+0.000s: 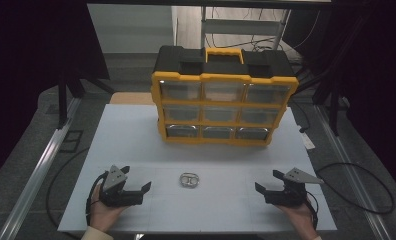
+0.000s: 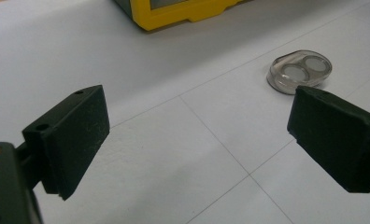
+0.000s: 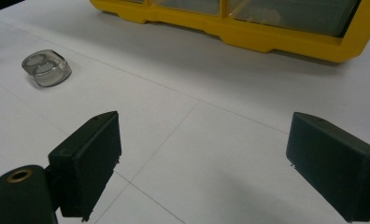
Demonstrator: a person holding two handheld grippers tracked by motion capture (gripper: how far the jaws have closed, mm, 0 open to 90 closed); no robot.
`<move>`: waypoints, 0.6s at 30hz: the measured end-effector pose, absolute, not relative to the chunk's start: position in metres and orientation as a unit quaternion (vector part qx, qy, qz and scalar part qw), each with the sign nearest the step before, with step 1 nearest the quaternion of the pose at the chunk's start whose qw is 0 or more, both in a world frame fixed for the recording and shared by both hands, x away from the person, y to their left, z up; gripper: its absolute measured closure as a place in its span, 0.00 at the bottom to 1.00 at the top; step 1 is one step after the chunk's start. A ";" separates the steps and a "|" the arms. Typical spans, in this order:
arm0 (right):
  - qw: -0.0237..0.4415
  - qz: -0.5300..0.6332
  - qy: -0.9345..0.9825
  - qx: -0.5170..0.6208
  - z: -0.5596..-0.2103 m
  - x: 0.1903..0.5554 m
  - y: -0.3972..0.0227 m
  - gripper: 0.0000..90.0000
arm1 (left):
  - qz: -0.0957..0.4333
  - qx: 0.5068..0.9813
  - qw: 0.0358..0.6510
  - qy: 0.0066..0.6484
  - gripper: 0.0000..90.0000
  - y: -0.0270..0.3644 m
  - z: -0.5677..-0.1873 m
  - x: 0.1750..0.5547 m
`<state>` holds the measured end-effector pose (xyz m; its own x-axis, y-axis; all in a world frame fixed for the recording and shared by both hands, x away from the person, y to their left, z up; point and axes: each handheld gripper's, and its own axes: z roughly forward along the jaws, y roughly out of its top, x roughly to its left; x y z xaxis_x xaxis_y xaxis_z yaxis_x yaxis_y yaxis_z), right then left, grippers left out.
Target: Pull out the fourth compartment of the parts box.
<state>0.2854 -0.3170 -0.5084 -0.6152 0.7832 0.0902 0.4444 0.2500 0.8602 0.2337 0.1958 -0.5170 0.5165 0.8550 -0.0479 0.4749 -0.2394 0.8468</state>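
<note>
While we hold the left gripper and right gripper wide open and empty, a small clear oval case with two round wells lies on the white table between them. Behind stands a yellow-and-black drawer organizer; its translucent drawers' contents are unclear.

One white table is counted. One yellow and black drawer cabinet is set on it, with one handle on top. Nine clear drawers are counted in its front, arranged as three rows of three. One small clear case is listed, and two round discs are seen inside it. Two grippers are counted: one left gripper and one right gripper. Two hands are recorded.
</note>
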 end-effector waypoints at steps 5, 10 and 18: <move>0.187 0.461 0.772 0.396 -0.507 0.283 -0.314 0.12 | 0.225 0.757 0.432 0.435 0.07 0.194 -0.515 0.229; 0.190 0.462 0.772 0.394 -0.505 0.280 -0.312 0.13 | 0.228 0.758 0.432 0.432 0.07 0.194 -0.513 0.230; 0.186 0.456 0.776 0.394 -0.507 0.283 -0.312 0.13 | 0.230 0.759 0.430 0.431 0.07 0.193 -0.513 0.231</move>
<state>0.2825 -0.3118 -0.5073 -0.6196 0.7818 0.0700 0.4419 0.2736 0.8543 0.2307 0.1927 -0.5131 0.5226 0.8523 -0.0208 0.4566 -0.2591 0.8511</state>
